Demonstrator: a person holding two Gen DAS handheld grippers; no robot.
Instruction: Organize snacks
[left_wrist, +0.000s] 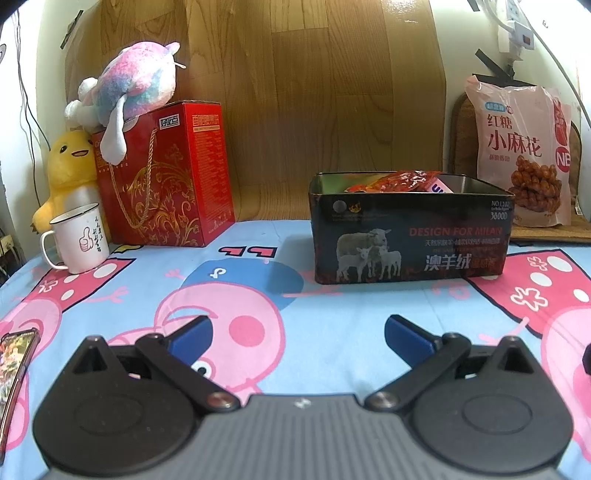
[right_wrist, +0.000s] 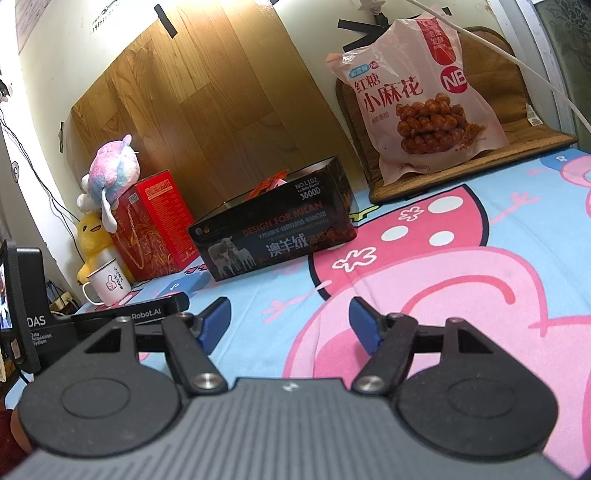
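A black tin box (left_wrist: 410, 236) with sheep pictures stands on the cartoon sheet, and red and pink snack packets (left_wrist: 402, 181) poke out of its open top. It also shows in the right wrist view (right_wrist: 273, 236). A large pink snack bag (left_wrist: 524, 147) leans against the back wall at the right; it also shows in the right wrist view (right_wrist: 421, 99). My left gripper (left_wrist: 297, 338) is open and empty, low over the sheet in front of the box. My right gripper (right_wrist: 290, 323) is open and empty, to the box's right front.
A red gift box (left_wrist: 166, 173) with a pastel plush (left_wrist: 125, 88) on top stands at the back left, with a yellow plush (left_wrist: 70, 166) and a white mug (left_wrist: 79, 242) beside it. A phone (left_wrist: 14, 365) lies at the left edge. A brown mat (right_wrist: 476, 170) lies under the bag.
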